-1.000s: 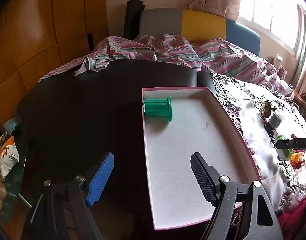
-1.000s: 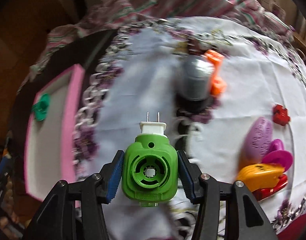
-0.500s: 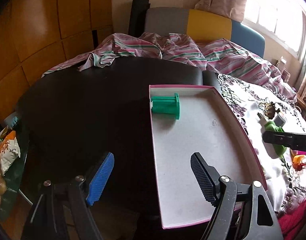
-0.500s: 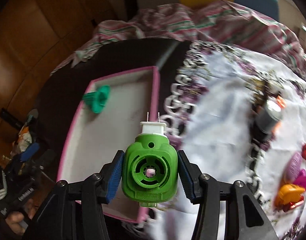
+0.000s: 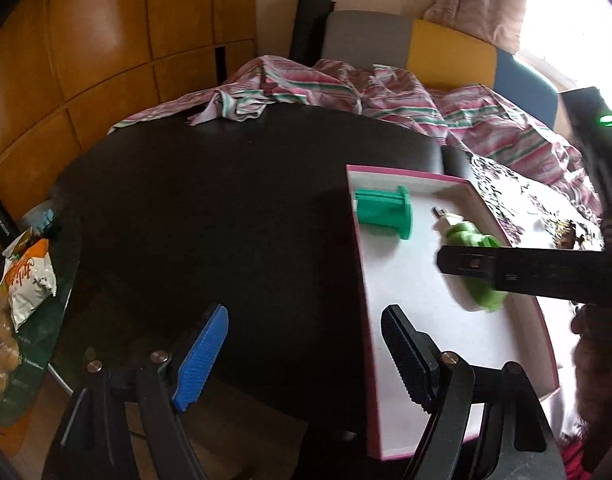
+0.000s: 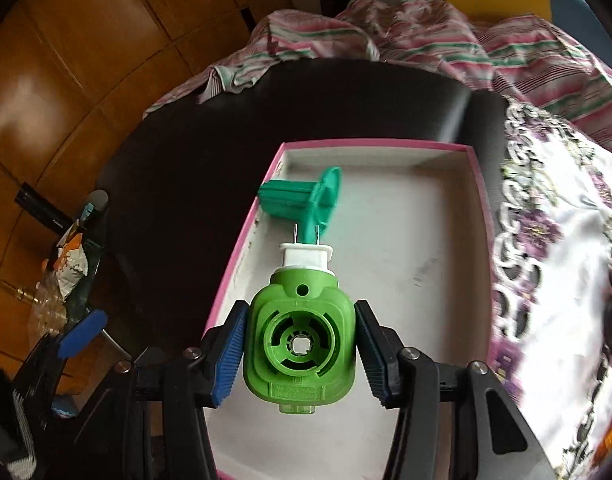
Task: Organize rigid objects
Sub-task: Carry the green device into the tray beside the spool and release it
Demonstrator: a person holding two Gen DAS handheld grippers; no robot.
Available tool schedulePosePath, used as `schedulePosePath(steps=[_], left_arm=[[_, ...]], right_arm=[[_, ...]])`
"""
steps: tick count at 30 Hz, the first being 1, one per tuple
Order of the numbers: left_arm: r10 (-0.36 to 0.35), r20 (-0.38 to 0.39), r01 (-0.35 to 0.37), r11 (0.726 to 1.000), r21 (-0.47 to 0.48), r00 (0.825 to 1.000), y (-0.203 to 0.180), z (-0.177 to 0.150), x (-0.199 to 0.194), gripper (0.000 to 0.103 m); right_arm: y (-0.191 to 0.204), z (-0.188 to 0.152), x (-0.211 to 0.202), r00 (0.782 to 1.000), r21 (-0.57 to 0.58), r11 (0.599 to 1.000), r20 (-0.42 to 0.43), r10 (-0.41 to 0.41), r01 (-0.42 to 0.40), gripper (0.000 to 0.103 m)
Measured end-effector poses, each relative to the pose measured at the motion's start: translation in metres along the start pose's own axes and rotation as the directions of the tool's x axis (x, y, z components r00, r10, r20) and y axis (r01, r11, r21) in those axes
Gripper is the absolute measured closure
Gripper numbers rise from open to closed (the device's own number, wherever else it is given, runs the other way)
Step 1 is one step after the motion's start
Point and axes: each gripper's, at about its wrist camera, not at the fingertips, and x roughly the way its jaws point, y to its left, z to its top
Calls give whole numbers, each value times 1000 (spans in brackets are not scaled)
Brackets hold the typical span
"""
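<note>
Right wrist view is showing the right tool (image 6: pixel 300 346) pinching a green plug-in device (image 6: pixel 298 350) by its sides, prongs pointing toward twelve o'clock, hanging over the pink-rimmed tray (image 6: pixel 479 196) — likely so it can be lowered beside the teal spool (image 6: pixel 302 200) lying at the tray's eleven o'clock corner. Embossed writing on the plug is not showing legibly. The left tool (image 5: pixel 304 354) is waiting spread and empty over the dark desk (image 5: pixel 226 220) — probably keeping clear.
</note>
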Motion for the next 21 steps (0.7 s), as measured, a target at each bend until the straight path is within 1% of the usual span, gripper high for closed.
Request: schedulePosePath(steps=[5,8,9,12,18,21], left_arm=[[17,-7,-17,999,-27,1000,12,0,4,23],[20,-18,-21,999,-31,1000,15,-1,7,23],[21,-21,-21,999,-32,1000,15,-2,8,23],[22,-22,-23,999,-31,1000,15,-2,8,23],[23,-14,-23,999,-26,1000,11,0,6,23],[16,-7,-17,1000,-26,1000,10,-1,1,23]], right_arm=[[10,11,36,999,8,1000,-45,-8,9,50],[11,13,54,997,23,1000,-82,14,-12,48],[11,14,54,997,27,999,-70,27,-25,48],[10,15,51,995,54,997,-72,65,-61,48],[8,11,31,997,48,996,-21,70,-69,48],[6,8,17,998,37,998,11,58,-58,48]])
